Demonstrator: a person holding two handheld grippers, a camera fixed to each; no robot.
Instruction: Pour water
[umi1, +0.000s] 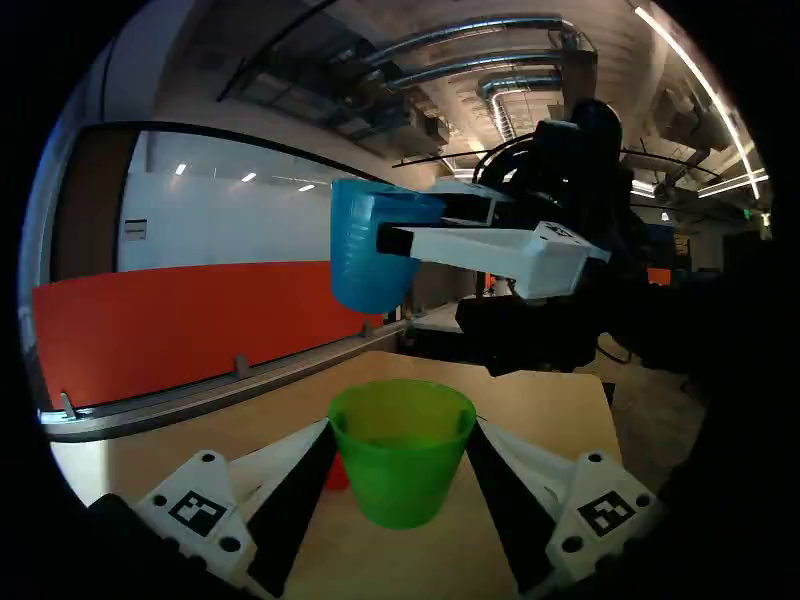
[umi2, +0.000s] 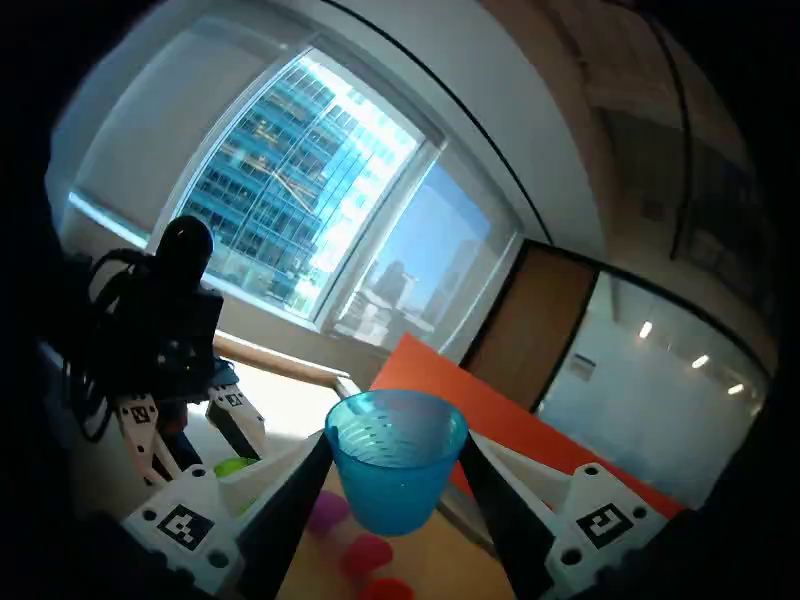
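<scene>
The left gripper (umi1: 400, 432) has its fingers closed partway on a green cup (umi1: 402, 470), one finger pressing each side just under the rim; the cup sits upright between the fingertips, mouth up, over a pale wooden surface (umi1: 545, 400). Whether its base touches the surface cannot be told. A small red thing (umi1: 338, 472) peeks out between the left-hand finger and the cup. Above and beyond these fingertips the right gripper (umi1: 392, 228) reaches in from the right, its fingers clamped on a blue cup (umi1: 365, 250) held well clear of the green one, roughly over it. In the right gripper view the right gripper (umi2: 395, 447) shows the same hold: the blue cup (umi2: 397, 475) stands between the fingertips, a finger tight on each side, its ribbed inside open to the camera. Whether it holds water cannot be told. Past the left-hand finger the left gripper (umi2: 210, 458) appears farther off with the green cup (umi2: 234, 466) between its fingers, and pink and red things (umi2: 366, 553) lie on the surface below the blue cup.
</scene>
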